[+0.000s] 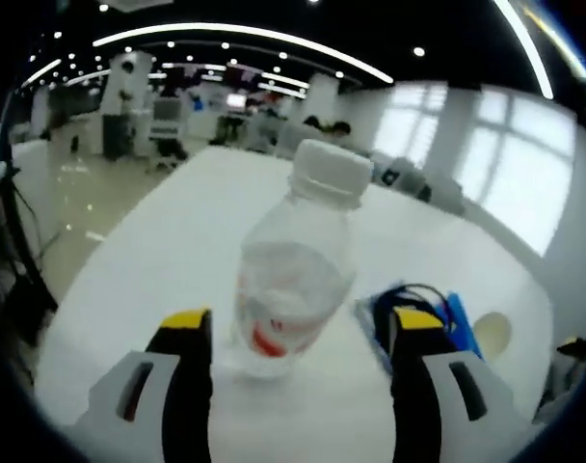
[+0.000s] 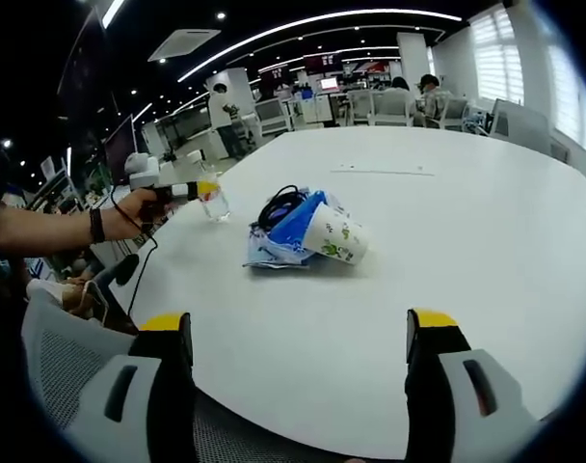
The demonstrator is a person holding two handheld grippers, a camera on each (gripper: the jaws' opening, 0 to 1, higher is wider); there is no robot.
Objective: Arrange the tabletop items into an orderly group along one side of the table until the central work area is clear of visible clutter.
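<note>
white and broad, the worktop (image 2: 447,222) sits in a large open office with strip lights overhead and desks and people far behind.

in the left gripper view, our left gripper (image 1: 298,328) has its jaws spread wide on either side of a small clear water bottle (image 1: 295,280) with a white cap. the bottle stands upright between the yellow tips, and we judge that neither jaw is pressing it, since gaps show on both sides. in the right gripper view the same bottle (image 2: 212,198) stands near the worktop's edge, with a hand (image 2: 144,204) holding the left gripper up to it. that edge spot suits the task, so we read this as either just before a grip or just after a set-down; we cannot tell which.

our right gripper (image 2: 298,338) hangs low over the near edge, jaws wide and holding nothing, pointed at the clutter in the middle. there a paper cup (image 2: 336,236) with a green print lies on its side, touching a blue packet (image 2: 288,227), a black cable (image 2: 279,203) coiled on top and a crumpled wrapper (image 2: 264,256) beneath. the heap is well apart from the bottle.

the centre is not yet clear. we judge the loose cable and rolling cup will need care when moved.
</note>
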